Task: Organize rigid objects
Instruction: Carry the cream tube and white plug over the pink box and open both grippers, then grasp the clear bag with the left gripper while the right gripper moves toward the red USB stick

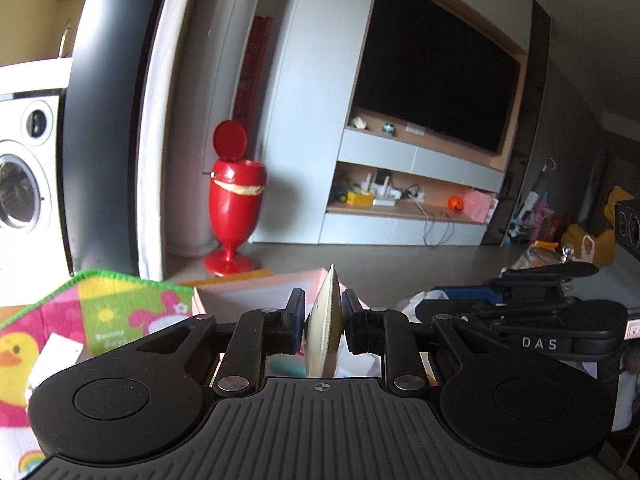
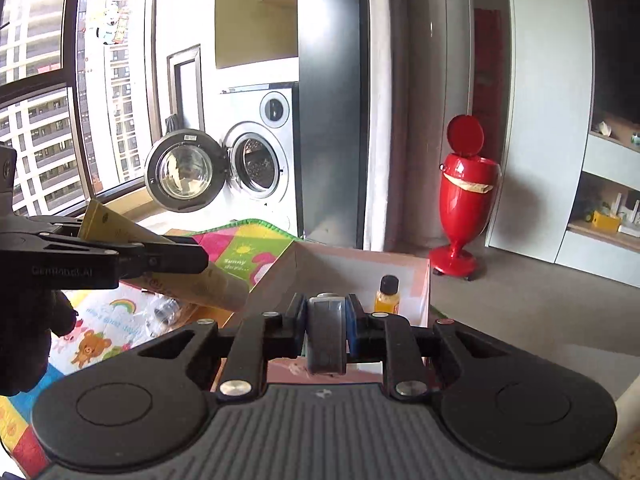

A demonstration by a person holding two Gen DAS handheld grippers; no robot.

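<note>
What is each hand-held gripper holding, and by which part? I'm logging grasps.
Left hand-held gripper: yellow tube, pinched mid-body. Right hand-held gripper: small grey object, clamped across its sides.

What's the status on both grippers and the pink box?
Left gripper shut on yellow tube. Right gripper shut on grey object. Both above pink box; small orange bottle inside. Nothing blocking.

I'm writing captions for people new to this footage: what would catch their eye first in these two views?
Probably the glossy red goblet-shaped bin with its lid flipped up, standing on the floor by the white wall units. Next, the washing machine under the window, its round door swung open. Up close, the left gripper clamps a pale yellow tube and the right gripper a grey object, above a pink box holding a small orange bottle.
</note>
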